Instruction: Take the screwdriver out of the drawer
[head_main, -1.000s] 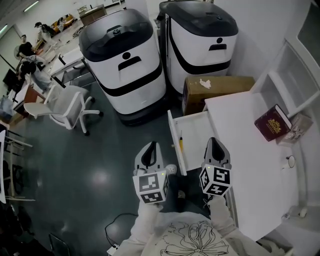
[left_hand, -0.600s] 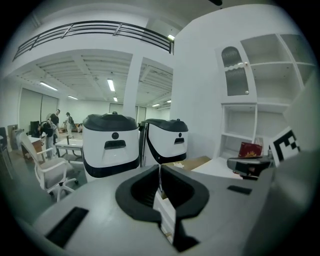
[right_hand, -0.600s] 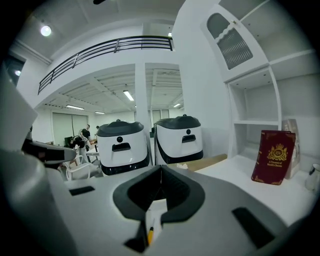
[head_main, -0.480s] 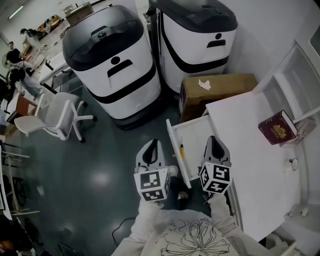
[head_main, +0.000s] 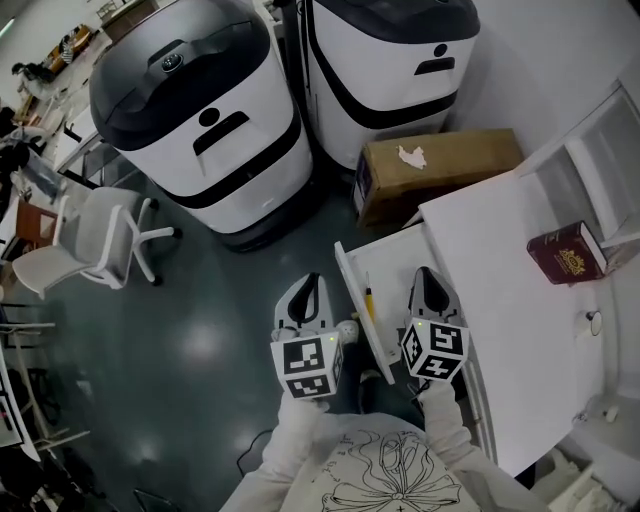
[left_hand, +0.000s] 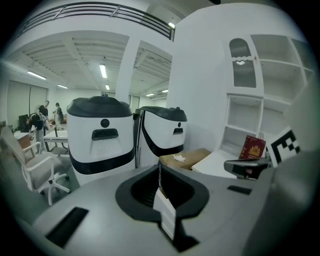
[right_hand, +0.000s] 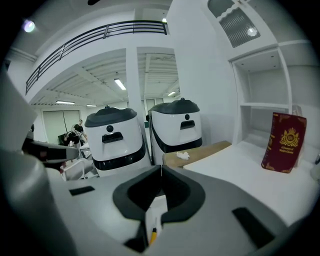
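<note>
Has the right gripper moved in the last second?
Yes. Against the open drawer, the right gripper has crept forward: its tip was beside the screwdriver and now sits just past it, toward the cardboard box.

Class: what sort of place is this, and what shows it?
Probably a lab or open-plan office: two big white-and-black machines, a swivel chair and a white desk.

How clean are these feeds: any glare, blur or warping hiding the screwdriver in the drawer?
Head view: evenly lit, sharp, screwdriver clear in the drawer; soft glare on the floor. Right gripper view: fisheye, dark corners, screwdriver soft. Left gripper view: same warping, screwdriver not seen.
</note>
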